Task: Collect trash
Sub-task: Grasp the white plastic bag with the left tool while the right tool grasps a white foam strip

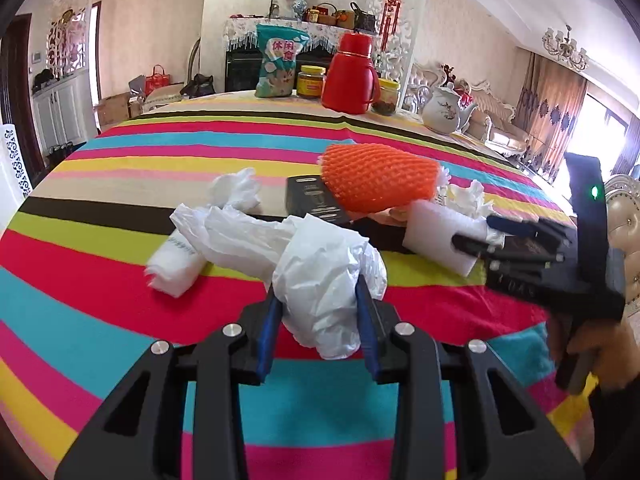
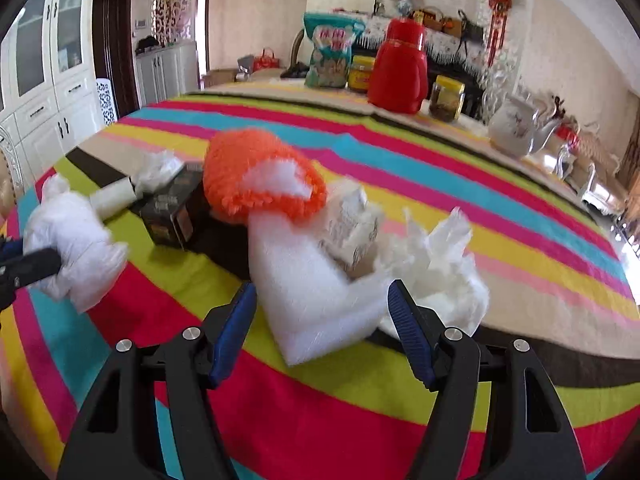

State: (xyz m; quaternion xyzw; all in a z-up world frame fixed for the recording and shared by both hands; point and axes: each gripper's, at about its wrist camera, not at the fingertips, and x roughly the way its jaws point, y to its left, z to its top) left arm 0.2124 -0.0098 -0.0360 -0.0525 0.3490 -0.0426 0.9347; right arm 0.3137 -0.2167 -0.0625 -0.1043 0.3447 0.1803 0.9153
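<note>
Left gripper [image 1: 320,320] fingers clenched on crumpled white plastic bag [image 1: 324,276]. Right gripper [image 2: 320,320] fingers spread around white foam block [image 2: 304,296] (not gripping yet). Orange foam net [image 1: 380,178], black box [image 1: 312,200], tissue mid-surface: little collected.

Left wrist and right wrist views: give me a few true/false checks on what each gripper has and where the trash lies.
1. The left gripper is closed on the white plastic bag. True.
2. The right gripper is empty, away from all trash. False: the white foam block sits between its fingers, though the grip is not clearly firm.
3. The orange foam net lies partly on the black box. True.
4. The red thermos lies on its side among the trash. False: it stands upright at the table's far edge.
5. Crumpled tissue lies right of the foam block in the right wrist view. True.
</note>
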